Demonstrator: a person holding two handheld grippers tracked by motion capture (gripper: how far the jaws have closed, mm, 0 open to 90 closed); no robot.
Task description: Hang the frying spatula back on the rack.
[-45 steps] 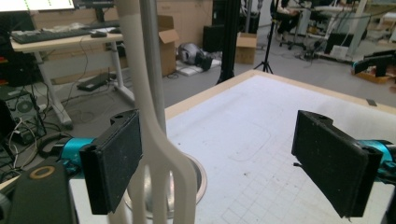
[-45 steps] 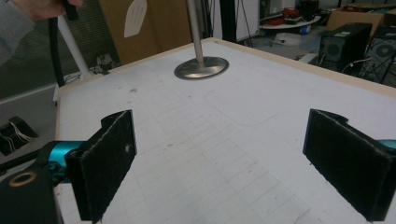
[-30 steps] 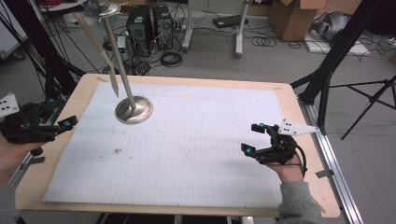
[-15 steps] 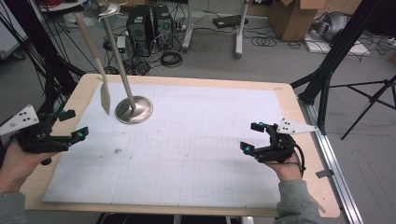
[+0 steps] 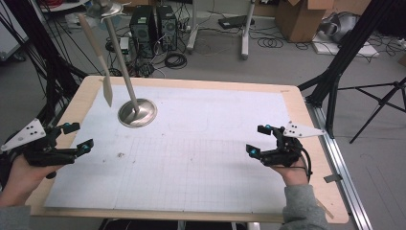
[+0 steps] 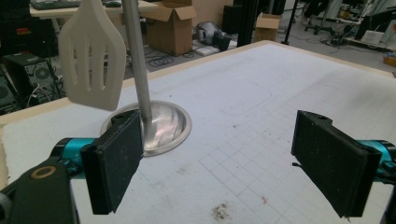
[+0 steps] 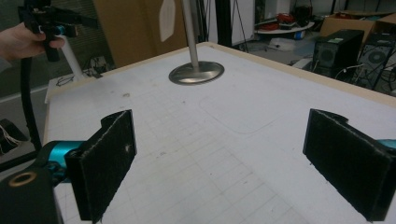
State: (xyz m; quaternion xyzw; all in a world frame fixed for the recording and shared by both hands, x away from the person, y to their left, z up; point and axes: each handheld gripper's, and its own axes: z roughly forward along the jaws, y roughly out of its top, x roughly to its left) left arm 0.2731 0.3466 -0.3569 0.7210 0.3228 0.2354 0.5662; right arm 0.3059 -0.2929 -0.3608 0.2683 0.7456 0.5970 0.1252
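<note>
Nearest the person, the left gripper (image 5: 72,139) is held at the left edge of the table (image 5: 306,143) with its jaws wide apart and nothing between them, and the right gripper (image 5: 258,140) is held near the right edge, likewise spread and empty. Between and beyond them a white gridded mat (image 5: 201,163) is laid over the tabletop, marked by a small dark smudge (image 5: 120,155) not far from the left gripper. Farther back on the left, a round metal stand base (image 5: 138,113) is seated on the mat, and a slim metal pole (image 5: 120,57) rises from it. Beside the pole a pale slotted spatula (image 6: 91,53) is hung blade downward, its tip above the mat and just clear of the base. The spatula is judged to be light, stiff plastic or silicone, smooth enough to slip in the pads and free to swing when touched. Hold is best taken on the narrow handle (image 5: 91,36) just above the blade, squarely across its flat faces, since the broad slotted blade would flex or twist out. The stand is judged heavy at the foot but liable to rock if the spatula is pulled sideways. The top of the pole and the hook or ring from which the spatula hangs are cut off at the upper edge of the high view, so how it must be lifted free cannot be told.
</note>
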